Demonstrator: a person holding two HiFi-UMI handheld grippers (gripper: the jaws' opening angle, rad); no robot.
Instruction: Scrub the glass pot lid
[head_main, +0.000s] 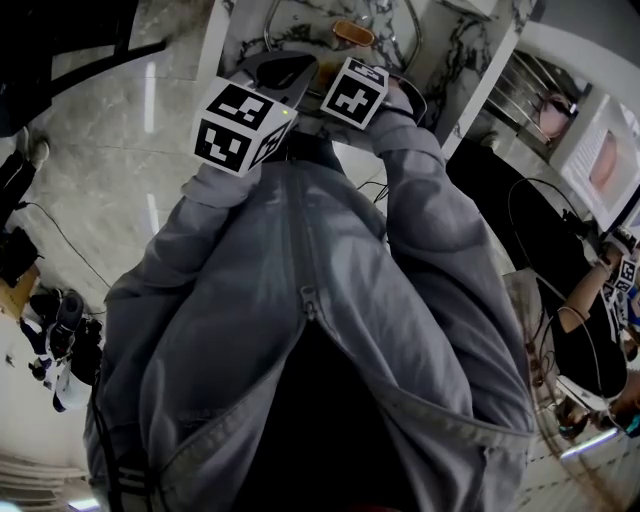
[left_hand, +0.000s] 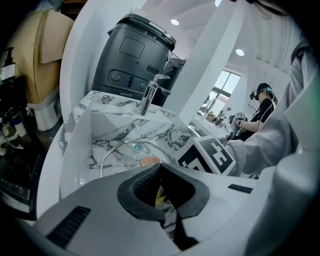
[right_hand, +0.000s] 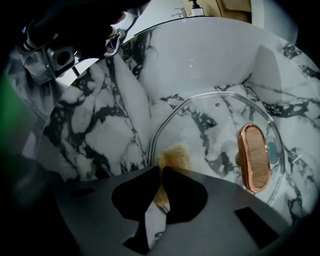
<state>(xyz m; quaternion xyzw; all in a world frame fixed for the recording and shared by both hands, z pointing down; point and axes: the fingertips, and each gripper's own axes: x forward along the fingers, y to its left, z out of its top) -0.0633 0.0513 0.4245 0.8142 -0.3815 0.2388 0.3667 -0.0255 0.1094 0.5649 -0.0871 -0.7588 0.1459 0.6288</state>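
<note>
The glass pot lid (right_hand: 215, 125) lies in the marble sink (right_hand: 100, 115), copper handle (right_hand: 255, 157) up. My right gripper (right_hand: 161, 170) is shut on a yellow-brown sponge (right_hand: 175, 156), which sits at the lid's near left rim. In the left gripper view the lid's rim (left_hand: 107, 152) and handle (left_hand: 150, 161) show just beyond my left gripper (left_hand: 161, 167), whose jaws are shut. A sliver of yellow shows behind its pads; whether they pinch anything is hidden. The right gripper's marker cube (left_hand: 210, 155) is close on the right. In the head view both cubes (head_main: 240, 125) (head_main: 352, 92) hang over the sink.
A chrome faucet (left_hand: 150, 95) stands at the sink's back edge, with a black appliance (left_hand: 132, 55) behind it. The sink's steep walls close in on all sides. Another person (left_hand: 260, 110) with grippers stands far off on the right. My grey jacket (head_main: 300, 330) fills the head view.
</note>
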